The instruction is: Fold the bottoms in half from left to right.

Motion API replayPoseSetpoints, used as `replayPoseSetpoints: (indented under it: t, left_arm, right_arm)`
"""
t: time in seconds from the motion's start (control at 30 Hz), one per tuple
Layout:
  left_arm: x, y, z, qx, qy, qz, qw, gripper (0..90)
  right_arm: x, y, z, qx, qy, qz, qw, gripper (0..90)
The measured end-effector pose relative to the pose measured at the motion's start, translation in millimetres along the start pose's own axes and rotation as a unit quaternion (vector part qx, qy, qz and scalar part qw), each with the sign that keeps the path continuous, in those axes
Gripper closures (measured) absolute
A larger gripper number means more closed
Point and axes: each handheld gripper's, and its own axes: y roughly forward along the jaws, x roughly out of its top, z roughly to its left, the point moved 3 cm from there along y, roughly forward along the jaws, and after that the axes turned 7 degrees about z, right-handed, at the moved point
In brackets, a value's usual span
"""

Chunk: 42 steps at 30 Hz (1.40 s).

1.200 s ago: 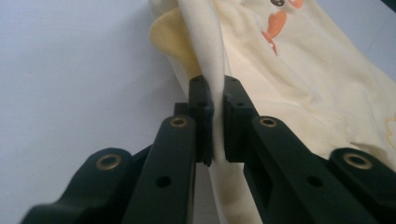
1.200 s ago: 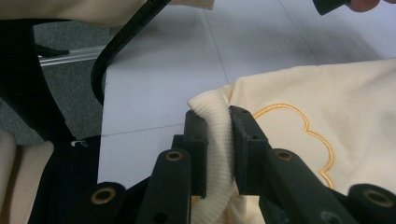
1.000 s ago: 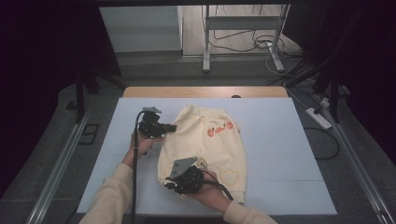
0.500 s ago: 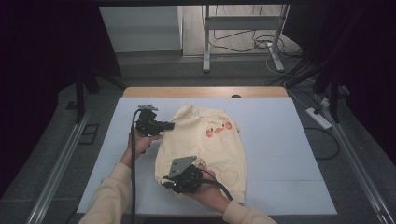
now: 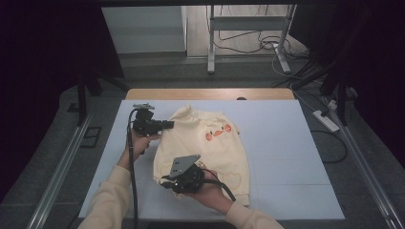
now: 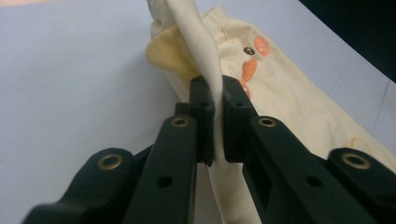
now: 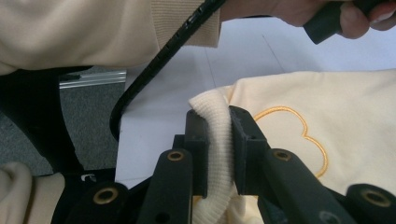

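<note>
Fabric of a pale yellow sweatshirt [image 5: 205, 143] lay spread near the middle of a light blue surface [image 5: 286, 157], a duck face in orange printed on its chest. In the high view, the left gripper [image 5: 165, 125] met the garment's upper left edge, and the right gripper [image 5: 165, 180] sat at its lower left corner, each held in a hand with a cream sleeve.

The left gripper view showed what the high view could not: the left gripper [image 6: 215, 100] had its jaws closed tight on a thin raised fold of the sweatshirt [image 6: 280, 88], lifted off the surface [image 6: 70, 70]. The right gripper view showed the right gripper [image 7: 218, 121] clamped on the thick ribbed hem of the sweatshirt [image 7: 327, 102], beside an embroidered orange cloud outline [image 7: 299, 135], with a black cable [image 7: 159, 60] crossing above.

Around the surface, the room was dark, with grey floor [image 5: 157, 71], metal rails [image 5: 57, 176], a frame stand [image 5: 248, 28] and a power strip [image 5: 325, 120].
</note>
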Motion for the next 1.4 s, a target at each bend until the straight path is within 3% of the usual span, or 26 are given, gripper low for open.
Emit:
replayPoseSetpoints:
  t: [0.23,0.43,0.77,1.03,1.23,1.4]
  left_arm:
    - [3.0,-6.0,-2.0,0.002,0.005,-0.009,0.9999,84.4]
    - [8.9,-23.9,-2.9,0.001,0.009,-0.031,0.9995,84.5]
    - [6.1,-18.0,1.0,0.001,-0.001,-0.023,0.9997,84.6]
    - [12.2,-41.6,-4.8,0.002,0.007,-0.054,0.9985,84.7]
    - [11.1,-24.8,-5.2,0.005,0.007,-0.033,0.9994,84.8]
    - [12.7,-18.6,-8.0,0.005,0.007,-0.032,0.9994,84.7]
  right_arm:
    - [1.1,3.7,1.9,0.001,-0.002,-0.001,1.0,78.4]
    - [19.7,3.8,2.8,0.011,-0.011,-0.028,0.9995,78.5]
    - [14.0,5.5,1.5,0.01,-0.006,-0.023,0.9997,78.7]
    - [28.7,1.9,5.3,0.019,-0.016,-0.052,0.9983,79.1]
    - [15.2,-3.8,2.4,0.01,-0.006,-0.04,0.9991,79.1]
    - [1.7,-8.8,0.5,0.001,0.003,-0.028,0.9996,79.1]
